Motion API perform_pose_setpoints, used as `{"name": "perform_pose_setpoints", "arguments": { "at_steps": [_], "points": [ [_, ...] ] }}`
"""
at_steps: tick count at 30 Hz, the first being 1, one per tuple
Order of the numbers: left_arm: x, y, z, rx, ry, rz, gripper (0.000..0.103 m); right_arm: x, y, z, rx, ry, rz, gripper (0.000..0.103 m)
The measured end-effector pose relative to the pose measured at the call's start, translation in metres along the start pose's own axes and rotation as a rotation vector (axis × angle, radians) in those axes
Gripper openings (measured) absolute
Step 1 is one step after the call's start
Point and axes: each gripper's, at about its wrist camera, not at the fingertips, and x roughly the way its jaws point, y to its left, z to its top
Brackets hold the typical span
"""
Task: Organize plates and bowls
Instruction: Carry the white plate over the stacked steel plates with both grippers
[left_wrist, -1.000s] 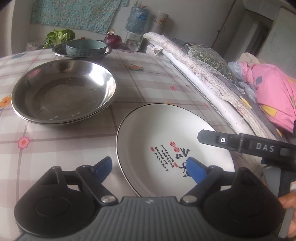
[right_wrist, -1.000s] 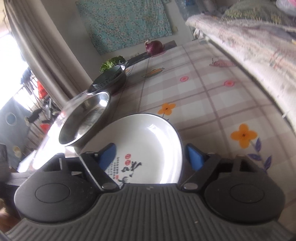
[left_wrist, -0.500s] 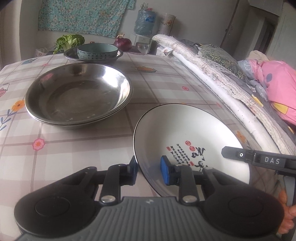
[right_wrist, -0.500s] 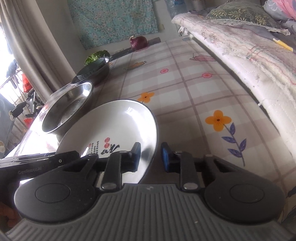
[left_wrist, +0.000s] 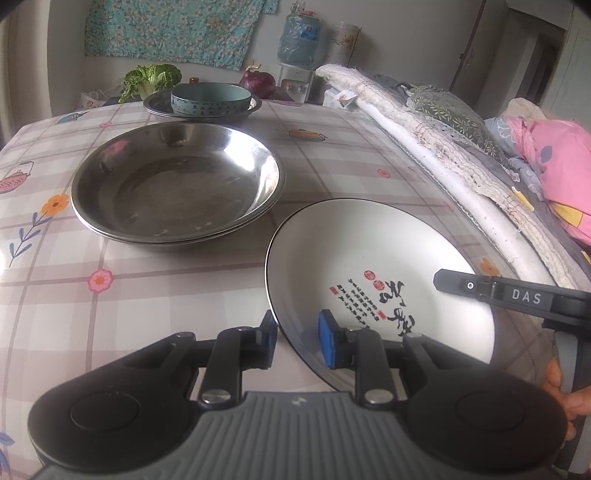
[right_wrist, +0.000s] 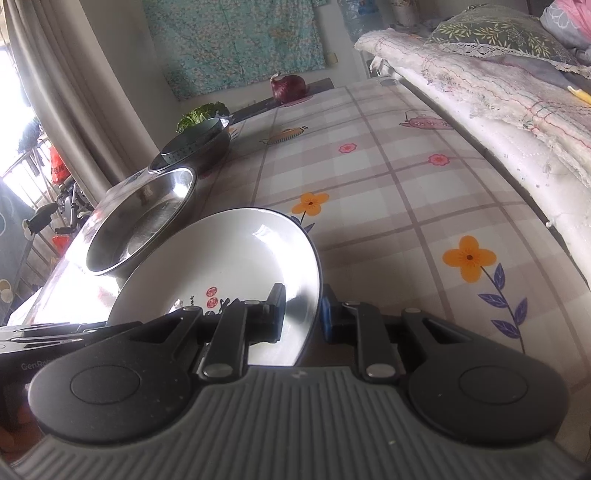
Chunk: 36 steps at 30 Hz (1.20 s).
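A white plate (left_wrist: 373, 258) with a dark rim and red and black writing lies near the table's front edge. My left gripper (left_wrist: 297, 341) is shut on its near left rim. My right gripper (right_wrist: 303, 314) is shut on the opposite rim of the same plate (right_wrist: 229, 254), which looks tilted in the right wrist view. Stacked steel basins (left_wrist: 177, 184) sit to the plate's left. Further back a teal bowl (left_wrist: 210, 98) rests inside a steel dish (left_wrist: 155, 107).
The table (left_wrist: 332, 162) has a checked floral cloth. A bed with a folded quilt (left_wrist: 436, 122) and pink bedding (left_wrist: 557, 158) borders its right side. A red onion (left_wrist: 258, 79), greens (left_wrist: 151, 77) and a water bottle (left_wrist: 299, 40) stand at the far end.
Both grippers went from wide open to shut on the plate's rim, one on each side. The plate's right side now looks lifted off the table.
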Motion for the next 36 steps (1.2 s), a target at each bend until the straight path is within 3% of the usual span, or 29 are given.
{"name": "perform_pose_setpoints", "arguments": {
  "at_steps": [14, 36],
  "points": [
    [0.008, -0.014, 0.001, 0.052, -0.008, 0.021, 0.046, 0.0, 0.004, -0.005, -0.053, -0.01, -0.006, 0.022],
    [0.004, -0.025, 0.004, 0.049, -0.023, 0.029, 0.046, -0.007, 0.008, 0.0, -0.058, -0.025, -0.051, 0.025]
  ]
}}
